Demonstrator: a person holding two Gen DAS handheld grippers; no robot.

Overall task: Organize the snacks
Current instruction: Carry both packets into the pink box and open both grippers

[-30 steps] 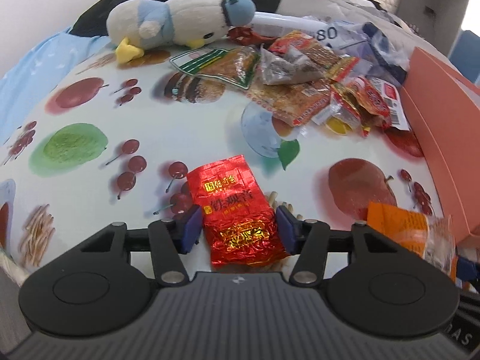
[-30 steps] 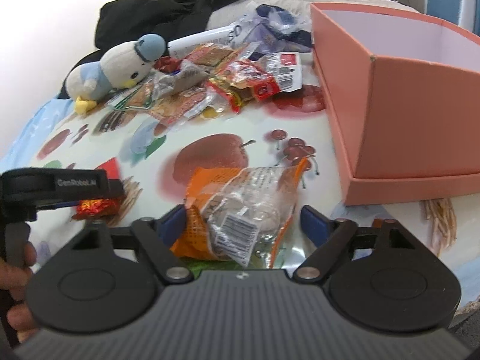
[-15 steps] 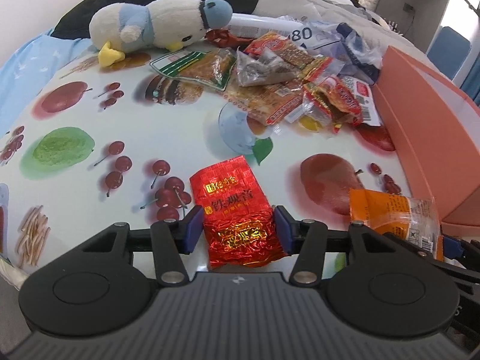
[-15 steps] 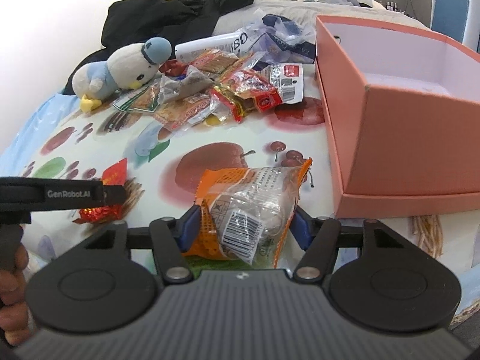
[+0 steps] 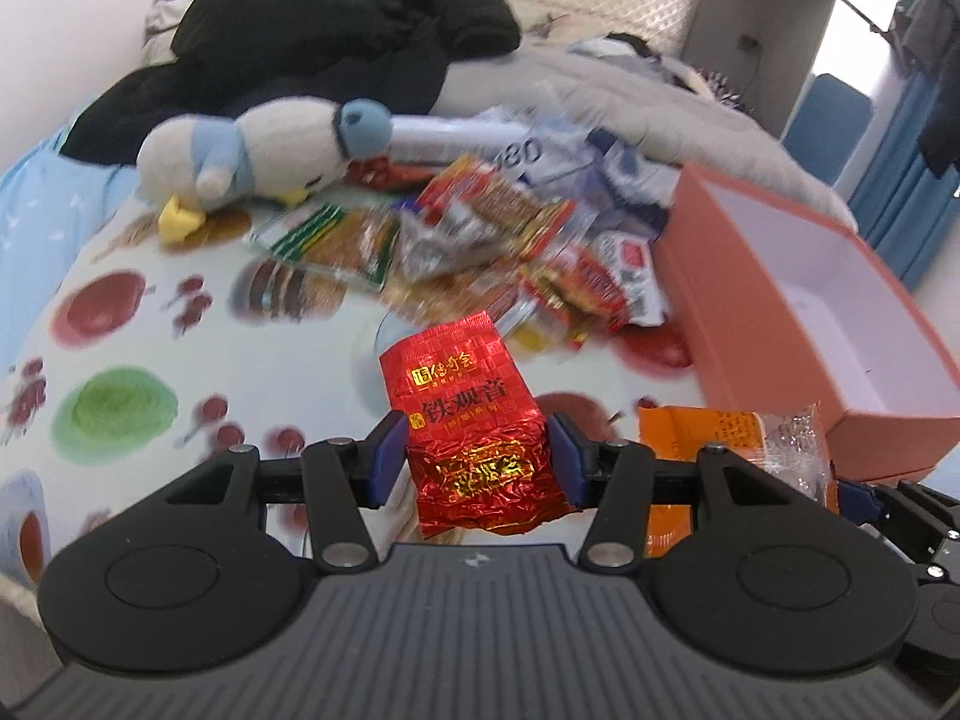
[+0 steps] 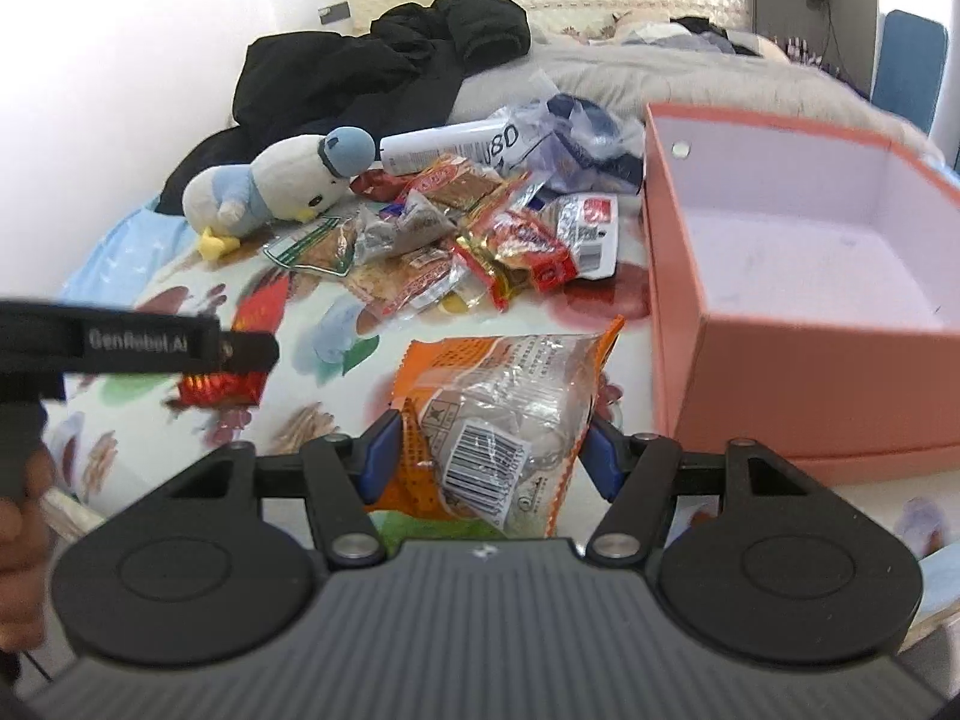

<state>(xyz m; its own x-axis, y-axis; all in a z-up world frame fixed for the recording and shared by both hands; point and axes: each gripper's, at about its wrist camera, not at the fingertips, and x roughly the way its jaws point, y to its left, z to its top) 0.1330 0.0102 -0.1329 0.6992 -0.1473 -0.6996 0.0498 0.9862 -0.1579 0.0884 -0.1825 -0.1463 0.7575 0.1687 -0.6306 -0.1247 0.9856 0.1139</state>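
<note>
Left gripper (image 5: 477,459): blue pads clamped on both sides of a crinkled red foil tea packet with gold lettering (image 5: 465,414), held clear above the cloth, its top tilted away from the camera.

Right gripper (image 6: 487,456): pads pressed into an orange-and-clear plastic snack bag with a barcode label (image 6: 501,414), barcode side facing up, the bag bulging between the pads and raised off the surface. In the right wrist view the left gripper's black body crosses the left edge, with the red packet (image 6: 219,384) showing below it and a hand (image 6: 24,516) on the handle.

Just right of the held bag: an open salmon-pink cardboard box with a pale interior (image 6: 678,276), nothing visible inside it.

Beyond both grippers: a loose pile of mixed snack packets (image 6: 480,240) on a white fruit-print cloth (image 5: 180,360). Touching the pile's far left side, a white-and-blue plush bird (image 6: 282,186) lies on its side. A white cylindrical bottle (image 6: 450,147) lies behind the pile. Farther back, a heap of black clothing (image 5: 324,48) and grey bedding (image 6: 660,78).
</note>
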